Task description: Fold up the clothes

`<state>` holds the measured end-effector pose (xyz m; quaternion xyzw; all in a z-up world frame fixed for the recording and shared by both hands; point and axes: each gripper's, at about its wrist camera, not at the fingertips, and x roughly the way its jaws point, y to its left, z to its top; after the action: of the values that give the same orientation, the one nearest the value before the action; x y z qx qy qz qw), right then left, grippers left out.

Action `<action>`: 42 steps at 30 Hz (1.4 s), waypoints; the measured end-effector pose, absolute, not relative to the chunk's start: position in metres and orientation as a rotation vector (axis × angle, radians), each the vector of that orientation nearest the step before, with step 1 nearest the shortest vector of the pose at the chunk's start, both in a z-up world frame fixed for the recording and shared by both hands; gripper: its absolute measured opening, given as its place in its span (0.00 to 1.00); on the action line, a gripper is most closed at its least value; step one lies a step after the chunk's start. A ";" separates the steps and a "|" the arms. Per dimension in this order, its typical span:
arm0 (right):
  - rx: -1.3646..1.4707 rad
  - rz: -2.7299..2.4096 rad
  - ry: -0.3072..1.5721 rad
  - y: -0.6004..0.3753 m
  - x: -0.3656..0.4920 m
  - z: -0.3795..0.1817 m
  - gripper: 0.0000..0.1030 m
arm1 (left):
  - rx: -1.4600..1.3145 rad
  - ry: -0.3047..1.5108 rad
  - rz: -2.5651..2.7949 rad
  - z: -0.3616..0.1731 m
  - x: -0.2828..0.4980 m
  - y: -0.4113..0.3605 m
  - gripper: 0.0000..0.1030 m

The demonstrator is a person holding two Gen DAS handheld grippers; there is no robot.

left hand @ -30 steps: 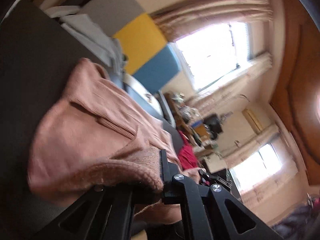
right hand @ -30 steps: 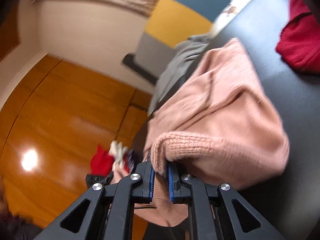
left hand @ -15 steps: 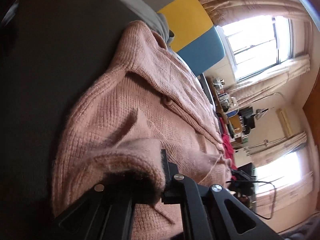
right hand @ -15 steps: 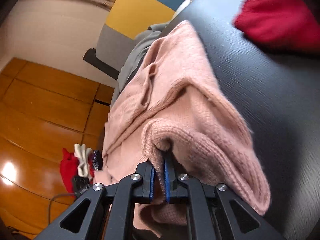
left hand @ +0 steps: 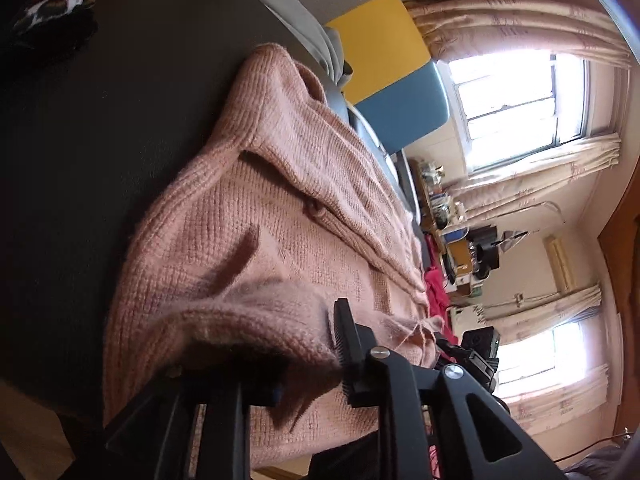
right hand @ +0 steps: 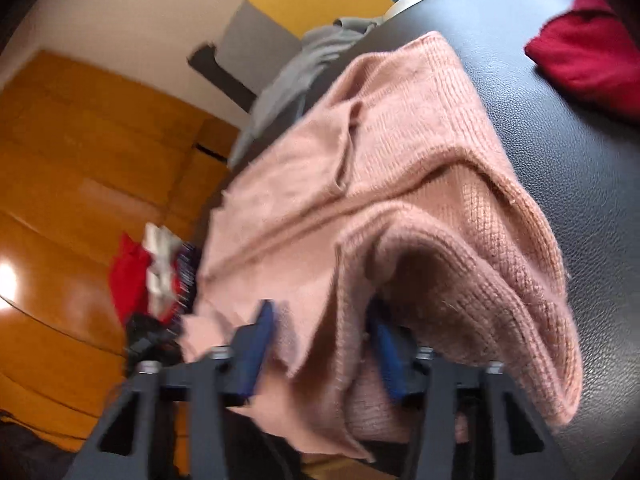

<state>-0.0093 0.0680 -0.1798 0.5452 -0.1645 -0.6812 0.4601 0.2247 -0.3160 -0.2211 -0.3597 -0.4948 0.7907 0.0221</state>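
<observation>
Pink knit sweater (left hand: 288, 216) fills the centre of the left wrist view, lying on a dark leather-look surface (left hand: 100, 128), partly folded over itself. Left gripper (left hand: 304, 360) at lower centre: a thick knit hem sits between its fingers, one finger buried under the fabric, so grip cannot be judged. In the right wrist view the right gripper (right hand: 320, 344) is at bottom centre, blurred, its blue-padded fingers (right hand: 260, 340) spread wide apart and released, sweater (right hand: 392, 200) folds bunched loosely between them. Red garment (right hand: 588, 56) upper right, cut off by the frame. Grey cloth (right hand: 296, 76) at the top behind the sweater. Red-white clothing pile (right hand: 152, 272) at left, blurred.
</observation>
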 end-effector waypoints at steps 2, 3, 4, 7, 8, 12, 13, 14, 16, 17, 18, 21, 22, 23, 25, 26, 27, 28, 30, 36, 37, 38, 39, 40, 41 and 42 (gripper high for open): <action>1.356 -1.660 -0.344 0.064 -0.005 -0.181 0.12 | -1.186 -1.443 2.474 -0.220 0.222 -0.309 0.07; 1.352 -1.657 -0.283 0.063 0.002 -0.180 0.12 | -1.210 -1.402 2.483 -0.219 0.222 -0.305 0.00; 1.347 -1.652 -0.267 0.063 0.005 -0.178 0.12 | -1.209 -1.390 2.482 -0.218 0.223 -0.302 0.01; 1.270 -1.606 -0.340 0.075 0.013 -0.166 0.12 | -1.093 -1.482 2.458 -0.216 0.238 -0.311 0.01; 1.228 -1.590 -0.381 0.080 0.015 -0.160 0.12 | -0.973 -1.540 2.429 -0.211 0.242 -0.316 0.01; 1.135 -1.566 -0.477 0.084 0.011 -0.138 0.12 | -0.657 -1.560 2.419 -0.175 0.245 -0.333 0.01; 1.113 -1.560 -0.492 0.083 0.008 -0.132 0.12 | -0.605 -1.532 2.432 -0.163 0.242 -0.335 0.01; 1.091 -1.553 -0.506 0.082 0.005 -0.126 0.12 | -0.555 -1.501 2.445 -0.149 0.237 -0.338 0.01; 1.037 -1.544 -0.534 0.077 -0.001 -0.111 0.12 | -0.473 -1.445 2.475 -0.127 0.226 -0.341 0.01; 0.998 -1.544 -0.551 0.075 -0.006 -0.101 0.12 | -0.432 -1.422 2.488 -0.117 0.220 -0.344 0.01; 0.967 -1.549 -0.565 0.072 -0.012 -0.092 0.12 | -0.404 -1.405 2.504 -0.110 0.213 -0.349 0.01; 0.879 -1.574 -0.606 0.064 -0.036 -0.066 0.12 | -0.370 -1.387 2.542 -0.103 0.186 -0.358 0.01; 0.873 -1.587 -0.614 0.061 -0.043 -0.065 0.12 | -0.373 -1.403 2.563 -0.106 0.174 -0.365 0.01; 0.880 -1.607 -0.621 0.056 -0.055 -0.066 0.12 | -0.386 -1.421 2.573 -0.111 0.164 -0.369 0.01; 0.917 -1.645 -0.623 0.046 -0.076 -0.075 0.12 | -0.474 -1.456 2.616 -0.128 0.139 -0.378 0.01; 0.948 -1.663 -0.618 0.042 -0.085 -0.082 0.12 | -0.538 -1.480 2.629 -0.138 0.125 -0.385 0.01; 0.980 -1.699 -0.587 0.039 -0.092 -0.087 0.12 | -0.606 -1.505 2.639 -0.149 0.111 -0.392 0.01; 1.012 -1.736 -0.553 0.036 -0.098 -0.093 0.12 | -0.658 -1.514 2.659 -0.158 0.103 -0.397 0.01; 1.072 -1.817 -0.509 0.033 -0.115 -0.106 0.12 | -0.695 -1.576 2.658 -0.173 0.092 -0.409 0.01; 1.127 -1.834 -0.492 0.048 -0.124 -0.119 0.11 | -0.901 -1.688 2.669 -0.227 0.076 -0.413 0.01; 1.131 -1.828 -0.493 0.052 -0.124 -0.121 0.12 | -0.941 -1.683 2.663 -0.235 0.077 -0.412 0.01; 1.136 -1.823 -0.495 0.055 -0.124 -0.122 0.15 | -0.958 -1.677 2.651 -0.241 0.079 -0.410 0.01; 1.140 -1.818 -0.496 0.058 -0.124 -0.123 0.17 | -0.956 -1.668 2.646 -0.242 0.082 -0.409 0.01; 1.145 -1.812 -0.497 0.061 -0.124 -0.125 0.19 | -0.950 -1.658 2.644 -0.242 0.084 -0.409 0.01; 1.149 -1.807 -0.499 0.065 -0.124 -0.126 0.31 | -0.944 -1.647 2.641 -0.241 0.087 -0.410 0.01; 1.154 -1.802 -0.500 0.068 -0.124 -0.127 0.47 | -0.937 -1.637 2.639 -0.241 0.089 -0.410 0.01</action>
<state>-0.1239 0.0680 -0.1274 0.4676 -0.2026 -0.7303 0.4549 0.0894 -0.4096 -0.2408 -0.2886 -0.5040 0.8125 -0.0510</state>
